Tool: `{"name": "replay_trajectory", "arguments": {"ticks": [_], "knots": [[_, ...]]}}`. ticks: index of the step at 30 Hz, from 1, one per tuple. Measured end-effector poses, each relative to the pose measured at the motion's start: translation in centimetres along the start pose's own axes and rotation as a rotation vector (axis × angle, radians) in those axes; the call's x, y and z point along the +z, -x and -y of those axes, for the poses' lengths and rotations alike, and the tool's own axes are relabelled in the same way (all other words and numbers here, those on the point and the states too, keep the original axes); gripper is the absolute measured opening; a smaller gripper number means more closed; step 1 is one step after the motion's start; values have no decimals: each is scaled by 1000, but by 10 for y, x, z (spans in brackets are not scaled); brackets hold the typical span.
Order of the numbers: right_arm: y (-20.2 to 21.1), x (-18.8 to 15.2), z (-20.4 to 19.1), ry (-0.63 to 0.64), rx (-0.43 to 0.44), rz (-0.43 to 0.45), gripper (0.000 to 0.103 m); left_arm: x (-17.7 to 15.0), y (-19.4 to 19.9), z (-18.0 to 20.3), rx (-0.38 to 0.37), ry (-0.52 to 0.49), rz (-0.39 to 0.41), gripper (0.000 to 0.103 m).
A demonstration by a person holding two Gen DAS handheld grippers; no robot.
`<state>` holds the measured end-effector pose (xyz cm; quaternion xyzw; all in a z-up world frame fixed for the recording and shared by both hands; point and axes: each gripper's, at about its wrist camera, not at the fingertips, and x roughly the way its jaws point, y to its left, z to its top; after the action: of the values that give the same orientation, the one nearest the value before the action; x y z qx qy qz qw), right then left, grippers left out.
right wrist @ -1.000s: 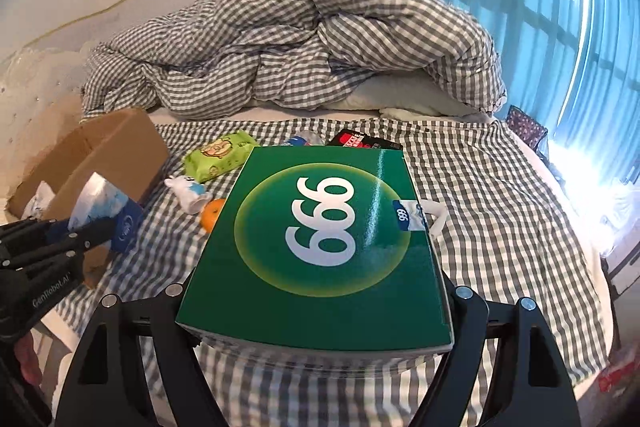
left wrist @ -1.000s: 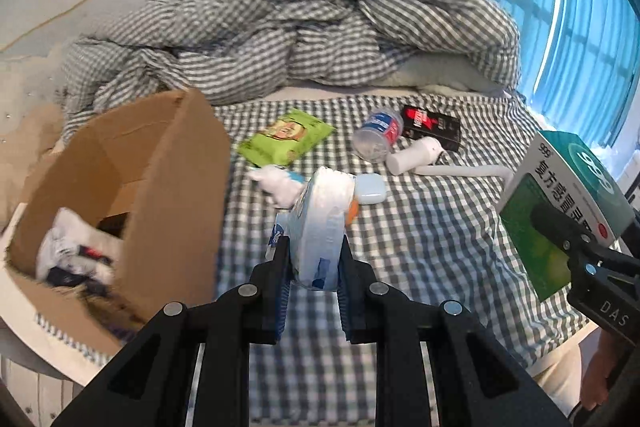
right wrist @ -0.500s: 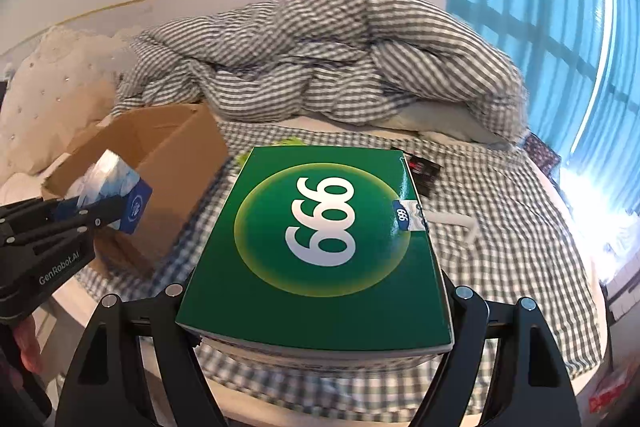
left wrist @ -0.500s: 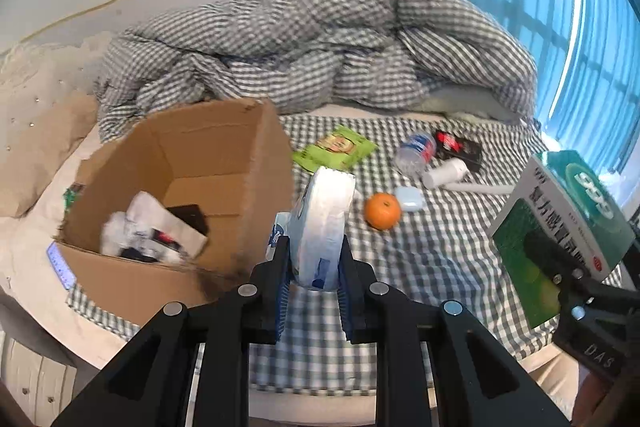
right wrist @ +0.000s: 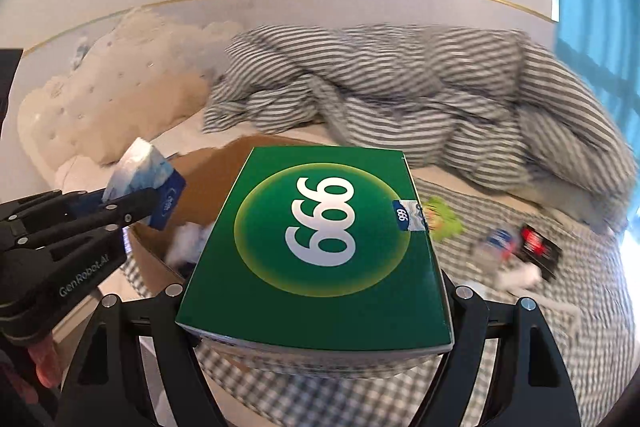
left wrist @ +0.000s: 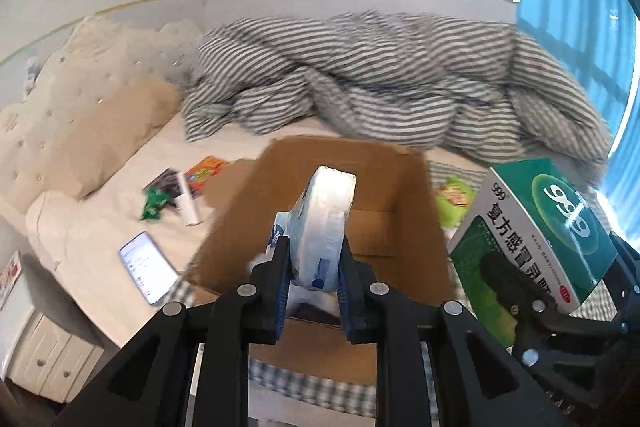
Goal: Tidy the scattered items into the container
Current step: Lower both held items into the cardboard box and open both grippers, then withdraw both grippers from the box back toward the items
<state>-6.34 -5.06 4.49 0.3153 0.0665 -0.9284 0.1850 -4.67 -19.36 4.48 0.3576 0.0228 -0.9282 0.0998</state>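
Both tongs had swung over the cardboard box: left tongs clamped the tissue pack, right tongs gripped the green carton; release seemed imminent.

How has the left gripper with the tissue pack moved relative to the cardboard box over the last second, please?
Yes. The left gripper, shut on the tissue pack, has swung left: the cardboard box now sits directly behind the pack rather than off to its left.

Cardboard box at frame centre; phone lower left of it, snack packets further up-left (on sheet); duvet behind, medicine box right.
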Motion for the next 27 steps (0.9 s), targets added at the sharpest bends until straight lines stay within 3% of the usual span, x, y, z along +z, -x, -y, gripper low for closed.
{"name": "replay_trajectory", "arguments": {"ticks": [7, 9, 11, 15, 21, 27], "knots": [[-64, 4, -34, 69, 6, -47, 81, -7, -45, -26, 40, 35, -48, 28], [-75, 5, -30, 64, -14, -64, 83, -8, -51, -29, 45, 51, -60, 53], [-78, 5, -23, 49, -23, -78, 86, -7, -52, -30, 40, 66, -54, 64], [-64, 7, -6, 28, -4, -38, 94, -5, -50, -22, 13, 58, -36, 67], [-39, 14, 1, 61, -22, 38, 94, -4, -42, -3, 13, 32, -33, 67], [-30, 21, 10, 58, -26, 49, 94, -9, -31, -1, 16, 32, -33, 67]]}}
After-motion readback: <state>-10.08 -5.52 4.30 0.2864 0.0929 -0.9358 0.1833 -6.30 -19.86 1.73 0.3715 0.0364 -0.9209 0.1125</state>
